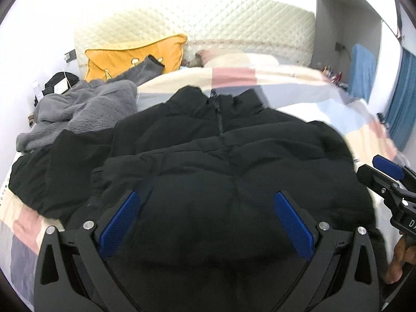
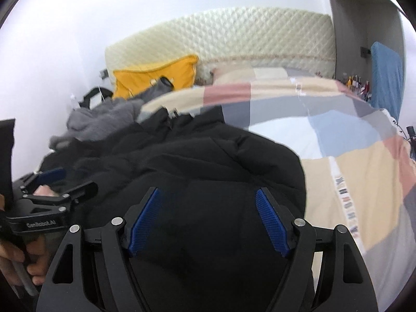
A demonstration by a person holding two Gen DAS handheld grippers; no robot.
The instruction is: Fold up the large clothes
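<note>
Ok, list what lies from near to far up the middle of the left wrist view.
left gripper, open over the cloth → black jacket with its zipper and collar at the far end → patchwork bedspread → quilted cream headboard → white wall.

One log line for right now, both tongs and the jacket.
left tongs: open, over jacket | right tongs: open, over jacket | black jacket: on bed, zipped, partly folded | held: nothing
</note>
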